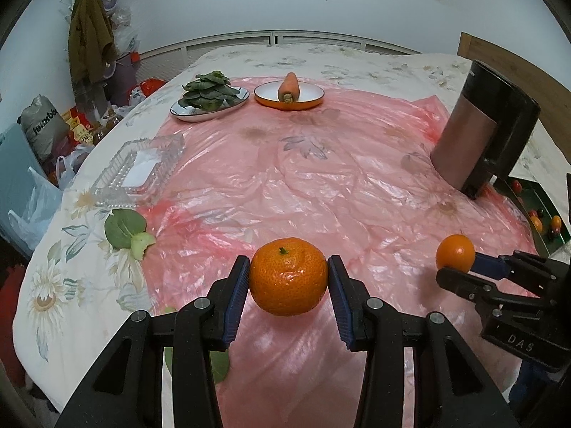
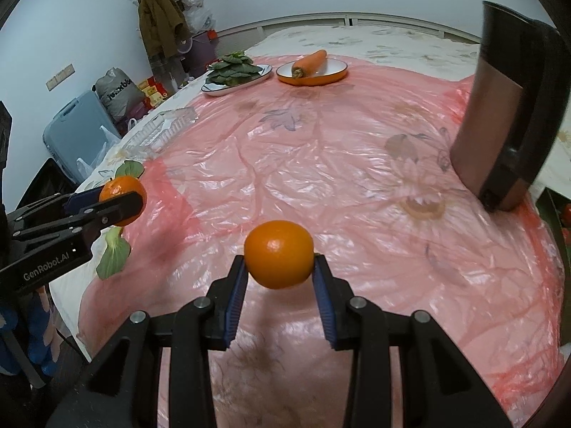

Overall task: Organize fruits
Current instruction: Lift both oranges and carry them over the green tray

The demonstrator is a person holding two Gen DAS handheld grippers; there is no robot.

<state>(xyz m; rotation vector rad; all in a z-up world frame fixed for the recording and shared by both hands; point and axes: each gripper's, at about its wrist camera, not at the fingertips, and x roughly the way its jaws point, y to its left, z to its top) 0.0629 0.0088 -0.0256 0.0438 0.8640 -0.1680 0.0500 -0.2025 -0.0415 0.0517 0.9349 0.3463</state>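
Observation:
My left gripper (image 1: 288, 274) is shut on a rough-skinned tangerine (image 1: 288, 276) with a green stem, held above the pink plastic sheet (image 1: 321, 178). My right gripper (image 2: 279, 262) is shut on a smoother orange (image 2: 279, 254), also lifted off the sheet. In the left wrist view the right gripper (image 1: 455, 265) shows at the right edge with its orange (image 1: 455, 251). The right wrist view has the left gripper (image 2: 123, 201) at its left edge with its tangerine (image 2: 119, 189). An empty clear glass tray (image 1: 142, 167) lies at the left of the sheet.
Far back stand a plate of green leaves (image 1: 210, 101) and an orange bowl (image 1: 289, 101) holding a carrot (image 1: 288, 87). A loose green leaf (image 1: 126, 232) lies near the left edge. A dark metallic appliance (image 1: 489, 132) stands at the right. Bags and clutter fill the floor at left.

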